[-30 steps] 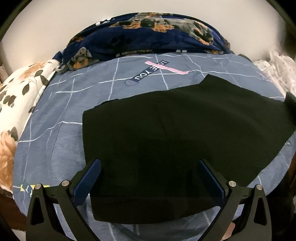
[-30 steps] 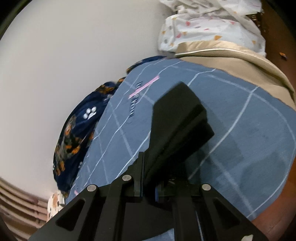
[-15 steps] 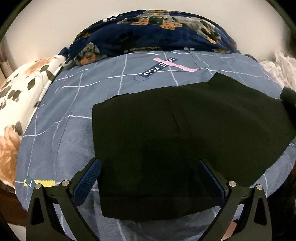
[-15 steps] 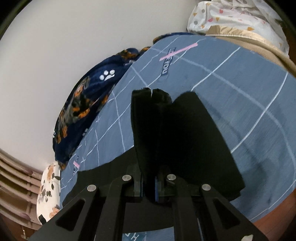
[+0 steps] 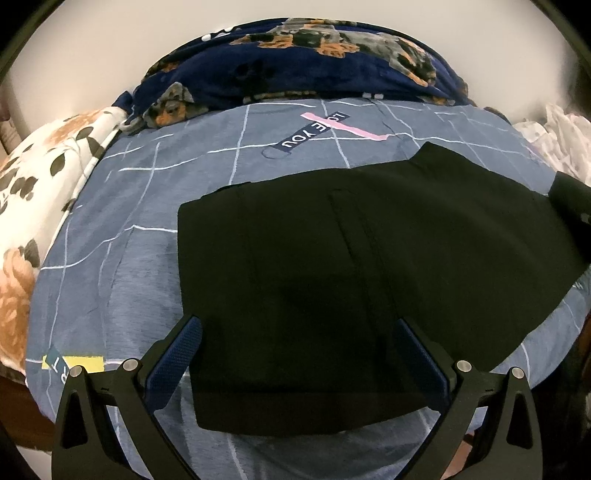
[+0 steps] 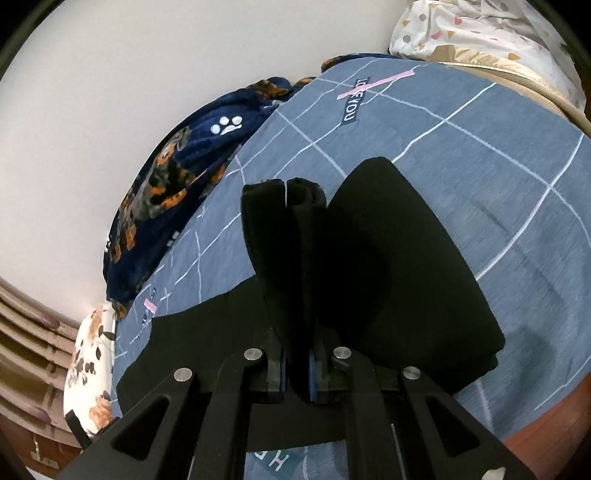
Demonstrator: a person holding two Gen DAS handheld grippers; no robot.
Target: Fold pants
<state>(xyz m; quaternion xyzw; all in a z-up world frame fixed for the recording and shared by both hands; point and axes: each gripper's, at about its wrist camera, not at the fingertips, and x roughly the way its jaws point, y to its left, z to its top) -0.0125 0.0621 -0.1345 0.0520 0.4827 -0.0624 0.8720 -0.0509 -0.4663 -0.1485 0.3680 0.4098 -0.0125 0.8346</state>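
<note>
The black pants [image 5: 351, 266] lie spread flat on the blue checked bed sheet [image 5: 122, 266], waistband toward the near edge. My left gripper [image 5: 295, 354] hovers open just above the waistband, its blue pads [image 5: 181, 347] wide apart and holding nothing. In the right wrist view my right gripper [image 6: 295, 373] is shut on the leg end of the pants [image 6: 291, 258], which stands up bunched between the pads and curls over in a fold [image 6: 399, 266] above the flat part [image 6: 192, 350]. That lifted leg end [image 5: 569, 199] shows at the right edge of the left wrist view.
A navy dog-print blanket [image 5: 295, 62] is heaped at the far side by the wall. A floral pillow [image 5: 33, 206] sits at the left, pale patterned bedding [image 6: 487, 33] at the right. The wooden bed frame [image 6: 554, 432] borders the near edge.
My right gripper has carried the held leg end leftward over the pants, so the fold has grown and more of the flat pants shows beneath. The left gripper has stayed open in place.
</note>
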